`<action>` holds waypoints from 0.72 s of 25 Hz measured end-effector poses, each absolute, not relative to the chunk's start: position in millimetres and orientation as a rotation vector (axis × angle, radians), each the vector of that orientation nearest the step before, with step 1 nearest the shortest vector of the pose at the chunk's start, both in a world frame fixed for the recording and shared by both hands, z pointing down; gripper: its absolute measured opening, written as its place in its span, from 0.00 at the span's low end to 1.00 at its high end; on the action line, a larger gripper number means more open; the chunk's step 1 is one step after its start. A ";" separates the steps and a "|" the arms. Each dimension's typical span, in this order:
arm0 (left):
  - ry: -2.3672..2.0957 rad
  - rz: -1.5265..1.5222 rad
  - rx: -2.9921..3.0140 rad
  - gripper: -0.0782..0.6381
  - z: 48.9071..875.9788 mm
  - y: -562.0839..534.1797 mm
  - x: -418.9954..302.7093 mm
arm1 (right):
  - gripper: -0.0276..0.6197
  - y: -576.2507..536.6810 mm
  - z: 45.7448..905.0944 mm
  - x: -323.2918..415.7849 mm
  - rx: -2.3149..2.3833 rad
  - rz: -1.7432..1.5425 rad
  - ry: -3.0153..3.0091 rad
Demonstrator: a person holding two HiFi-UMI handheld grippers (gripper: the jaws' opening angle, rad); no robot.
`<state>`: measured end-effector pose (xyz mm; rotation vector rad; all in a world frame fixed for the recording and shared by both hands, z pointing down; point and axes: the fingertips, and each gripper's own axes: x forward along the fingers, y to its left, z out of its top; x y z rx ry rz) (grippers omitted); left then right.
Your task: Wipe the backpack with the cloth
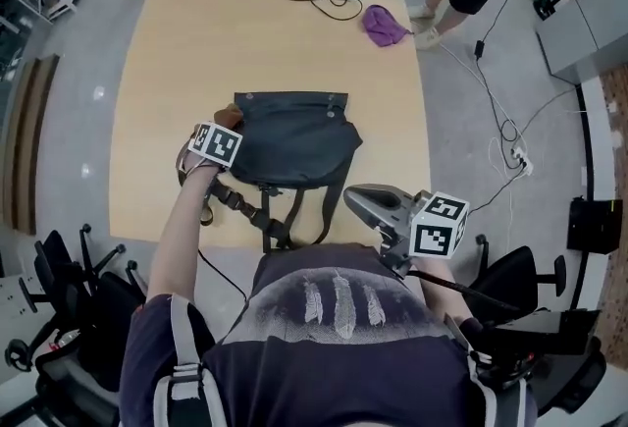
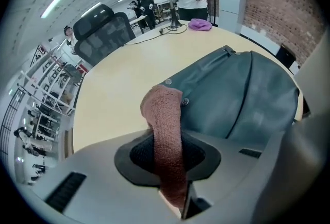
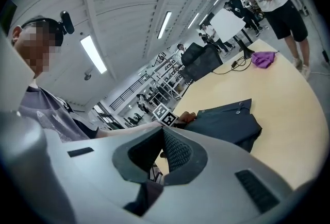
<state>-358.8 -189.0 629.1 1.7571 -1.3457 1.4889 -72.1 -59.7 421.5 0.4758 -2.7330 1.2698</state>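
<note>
Pinching the brown cloth (image 2: 166,135), the left claw (image 1: 226,124) sits at the far-left corner of the dark backpack (image 1: 294,145), which lies by the tabletop's (image 1: 196,32) near edge. Right claw (image 1: 358,199): pressed together, empty, just past that edge.

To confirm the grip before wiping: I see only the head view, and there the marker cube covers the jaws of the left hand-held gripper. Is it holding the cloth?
Observer: Yes. In the left gripper view, the left hand-held gripper is shut on the brown cloth, which stands up between the jaws.
Operator: Where is the free end of the cloth?
Observer: It is in front of the flap of the backpack, close to a metal snap. I cannot tell if it touches.
Operator: Is the other one holding something?
Observer: No. In its own view, the right hand-held gripper has its jaws together with nothing between them.
</note>
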 end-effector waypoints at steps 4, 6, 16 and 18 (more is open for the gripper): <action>-1.281 1.528 1.792 0.23 630.8 -195.7 -324.3 | 0.05 -59.2 426.8 -63.6 0.472 1.305 -2.734; -1.253 1.573 1.801 0.23 634.6 -200.2 -304.6 | 0.05 -60.5 426.6 -58.3 0.470 1.313 -2.746; -1.161 1.731 1.815 0.22 639.4 -207.7 -259.1 | 0.05 -66.8 433.4 -11.7 0.496 1.467 -2.776; -1.089 1.719 1.857 0.22 638.5 -207.9 -232.3 | 0.05 -68.6 433.4 -3.1 0.497 1.480 -2.784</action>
